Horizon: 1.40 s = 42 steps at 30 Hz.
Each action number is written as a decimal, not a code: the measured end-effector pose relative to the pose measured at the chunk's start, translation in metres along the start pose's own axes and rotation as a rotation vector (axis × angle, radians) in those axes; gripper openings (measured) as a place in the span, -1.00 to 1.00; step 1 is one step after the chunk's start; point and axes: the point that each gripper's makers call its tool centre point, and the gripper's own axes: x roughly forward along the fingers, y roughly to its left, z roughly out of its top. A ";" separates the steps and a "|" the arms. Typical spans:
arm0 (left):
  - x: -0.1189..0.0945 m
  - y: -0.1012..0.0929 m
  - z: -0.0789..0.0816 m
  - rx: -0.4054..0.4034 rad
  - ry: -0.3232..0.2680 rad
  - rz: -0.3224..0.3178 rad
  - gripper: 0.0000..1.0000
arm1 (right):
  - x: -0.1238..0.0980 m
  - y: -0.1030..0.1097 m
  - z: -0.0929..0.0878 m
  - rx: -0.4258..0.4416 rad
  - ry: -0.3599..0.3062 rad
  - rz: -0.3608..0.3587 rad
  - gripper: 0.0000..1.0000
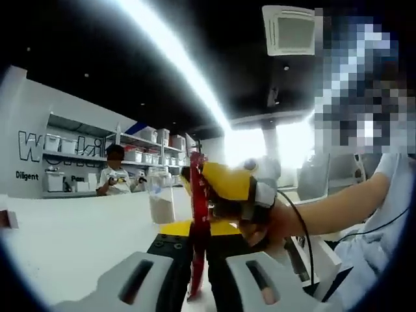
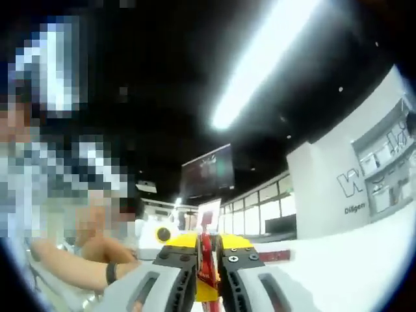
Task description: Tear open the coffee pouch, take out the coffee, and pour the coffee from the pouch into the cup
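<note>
Left gripper view: seated person (image 1: 116, 170) by far shelves (image 1: 78, 153), clear cup (image 1: 160, 195) upright on white bench (image 1: 71, 234), then red coffee pouch (image 1: 198, 221) edge-on, pinched in left gripper (image 1: 197, 281). Right gripper (image 1: 224, 188), yellow, clamps pouch higher up; hand (image 1: 273, 224) behind it. Right gripper view: right gripper (image 2: 207, 276) closed on pouch (image 2: 207, 250), opposing gripper beyond. Pouch print unreadable; cup contents unclear.

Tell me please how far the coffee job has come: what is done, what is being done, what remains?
Done: both grippers have the red coffee pouch between their jaws; the right gripper grips near its top, the left gripper lower. In hand: the tearing; whether it is already open cannot be told. Left: pouring into the clear cup standing on the white table.
</note>
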 end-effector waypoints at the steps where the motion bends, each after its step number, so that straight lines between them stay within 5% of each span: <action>1: 0.000 0.001 0.001 0.011 -0.001 0.006 -0.72 | -0.001 0.002 0.000 -0.004 0.002 0.000 -0.90; 5: 0.000 0.001 0.003 0.021 -0.007 0.001 -0.61 | -0.002 -0.003 0.000 -0.024 0.007 -0.041 -0.91; 13: -0.003 0.006 0.002 0.011 -0.005 0.017 -0.74 | 0.004 0.005 -0.014 -0.039 0.070 -0.024 -0.74; 17: -0.003 0.004 0.002 0.013 -0.007 0.011 -0.74 | 0.002 0.001 -0.012 -0.030 0.057 -0.036 -0.82; 24: -0.004 0.003 0.003 0.036 -0.007 0.011 -0.74 | -0.002 -0.006 0.004 0.035 -0.024 -0.025 -0.63; 29: -0.003 0.003 0.003 0.047 -0.009 0.015 -0.62 | -0.001 -0.007 0.004 0.030 -0.031 -0.006 -0.88; 36: -0.003 -0.002 0.001 0.056 -0.003 0.016 -0.63 | 0.002 -0.007 0.005 0.051 -0.038 0.004 -0.72; 42: -0.003 -0.008 0.001 0.059 -0.006 0.011 -0.72 | 0.001 -0.013 0.005 0.029 -0.033 -0.011 -0.84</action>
